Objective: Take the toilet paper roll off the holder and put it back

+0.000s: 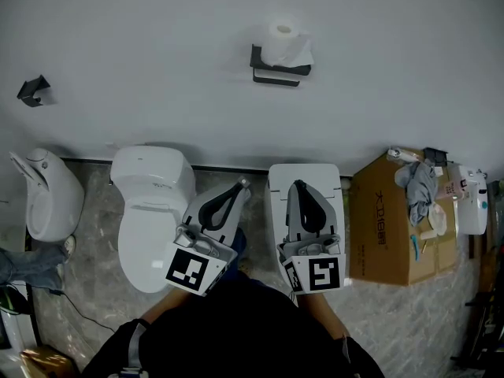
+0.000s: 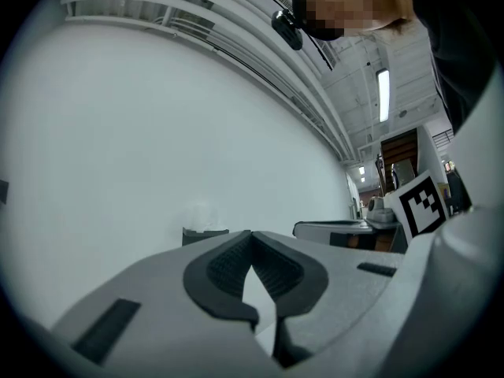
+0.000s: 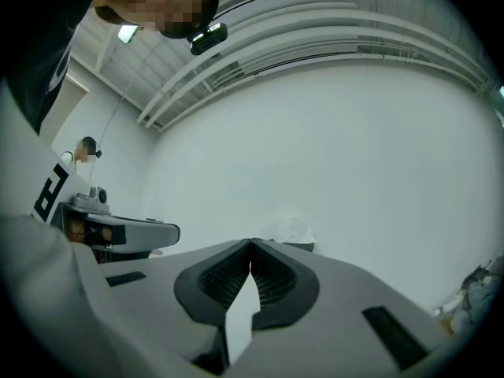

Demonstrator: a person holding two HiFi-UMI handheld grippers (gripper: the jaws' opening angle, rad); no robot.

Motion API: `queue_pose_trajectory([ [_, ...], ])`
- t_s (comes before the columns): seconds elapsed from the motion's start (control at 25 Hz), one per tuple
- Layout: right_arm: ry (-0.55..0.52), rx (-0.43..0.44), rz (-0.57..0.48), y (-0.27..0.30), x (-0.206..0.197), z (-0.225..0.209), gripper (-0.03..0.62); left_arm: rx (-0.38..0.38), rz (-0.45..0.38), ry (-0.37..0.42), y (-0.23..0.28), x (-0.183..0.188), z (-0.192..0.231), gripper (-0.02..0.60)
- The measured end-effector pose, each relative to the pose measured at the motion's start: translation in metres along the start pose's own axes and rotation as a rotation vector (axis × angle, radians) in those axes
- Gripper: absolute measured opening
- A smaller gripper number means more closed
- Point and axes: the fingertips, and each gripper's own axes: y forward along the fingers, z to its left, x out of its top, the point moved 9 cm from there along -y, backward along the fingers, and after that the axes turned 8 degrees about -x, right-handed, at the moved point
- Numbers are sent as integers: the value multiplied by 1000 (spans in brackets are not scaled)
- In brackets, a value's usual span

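Roll (image 1: 285, 42) on wall holder (image 1: 276, 75), untouched

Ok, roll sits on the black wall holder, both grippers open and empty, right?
Not open: the left gripper and right gripper are both shut, fingers meeting at the tips, empty, as each gripper view shows. The roll does sit on the black wall holder.
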Motion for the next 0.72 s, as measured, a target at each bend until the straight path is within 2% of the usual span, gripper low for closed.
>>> queue_pose_trajectory([
  [0.2,-3,-10,3,12,-6,-5,23,-9,14,-19,13,-7,10,6],
  [0.36,-4,-13,-23,35,-8,-11,23,-16,-14,0,33,-6,27,6],
  [0.52,-3,-20,-40,64,-9,-17,23,-17,-1,-5,54,-5,48,5],
  [0.72,-18,-4,1,104,-16,-27,23,-28,-9,-3,87,-1,76,6],
])
